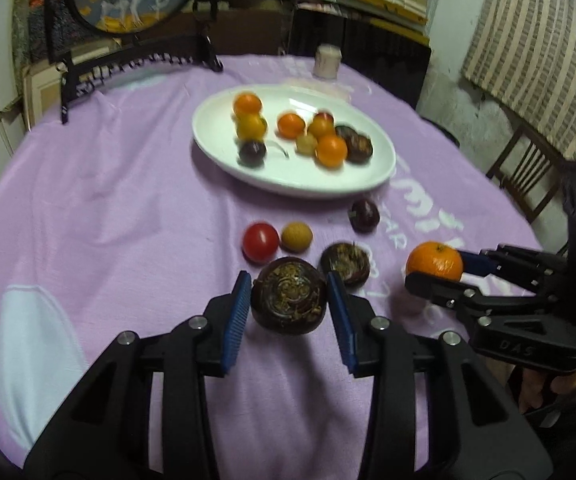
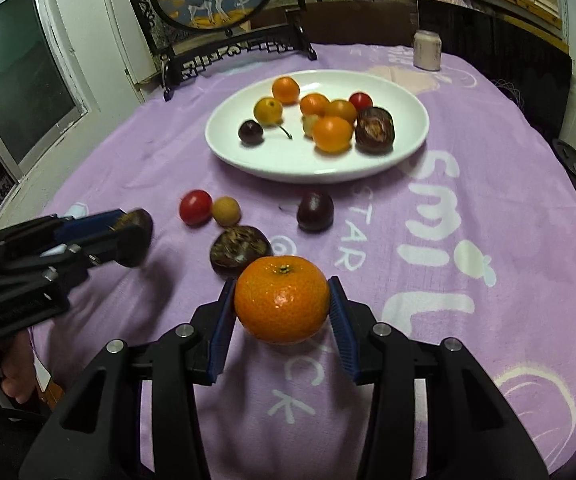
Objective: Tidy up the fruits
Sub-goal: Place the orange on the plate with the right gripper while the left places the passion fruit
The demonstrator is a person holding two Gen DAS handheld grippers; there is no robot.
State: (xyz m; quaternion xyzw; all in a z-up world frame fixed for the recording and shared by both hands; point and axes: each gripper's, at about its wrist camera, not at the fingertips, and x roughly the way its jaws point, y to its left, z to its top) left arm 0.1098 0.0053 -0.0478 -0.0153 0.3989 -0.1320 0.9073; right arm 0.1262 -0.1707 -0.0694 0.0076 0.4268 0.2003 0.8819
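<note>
My left gripper is shut on a dark brown water chestnut and holds it above the purple cloth. My right gripper is shut on an orange tangerine, also lifted; it shows in the left wrist view too. A white oval plate holds several small fruits: oranges, yellow ones, dark ones. On the cloth lie a red tomato, a yellow fruit, a dark plum and a second water chestnut.
A purple tablecloth with white lettering covers the table. A small jar stands behind the plate. A black framed ornament stand sits at the back left. A wooden chair is at the right.
</note>
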